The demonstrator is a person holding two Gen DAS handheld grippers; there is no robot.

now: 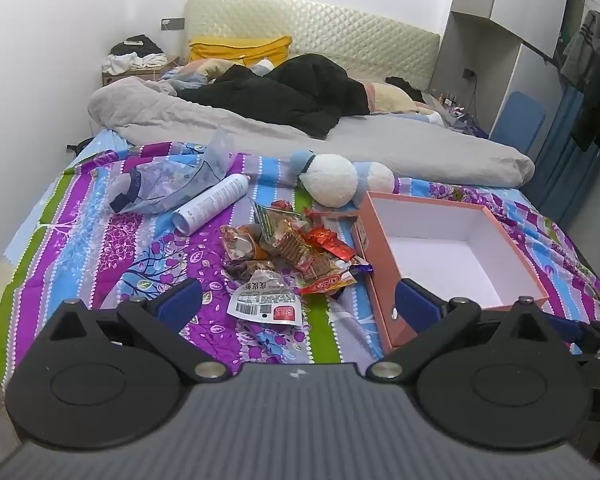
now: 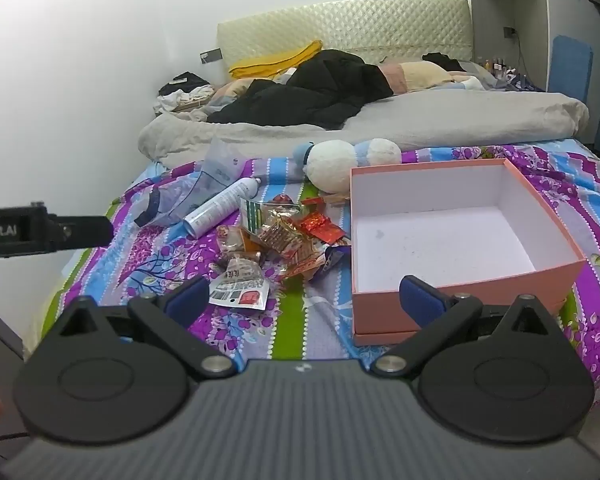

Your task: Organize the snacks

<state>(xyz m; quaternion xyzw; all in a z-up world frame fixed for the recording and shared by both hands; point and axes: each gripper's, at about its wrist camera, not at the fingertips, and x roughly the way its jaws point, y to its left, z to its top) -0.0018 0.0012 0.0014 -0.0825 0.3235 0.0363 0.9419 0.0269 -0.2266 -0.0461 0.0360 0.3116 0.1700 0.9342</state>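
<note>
Both the left gripper [image 1: 298, 300] and right gripper [image 2: 304, 298] gape, released. The snacks [image 1: 296, 250] pile on the bed [image 1: 100, 240], at nine o'clock of the pink box [image 1: 384, 316]; overlapping wrappers hide each other.

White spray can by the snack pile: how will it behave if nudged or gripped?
The spray can lies on its side on the bedspread, so it may roll, though soft fabric should slow it. Smooth round wall: probably slippery in the jaws. Likely stiff.
</note>
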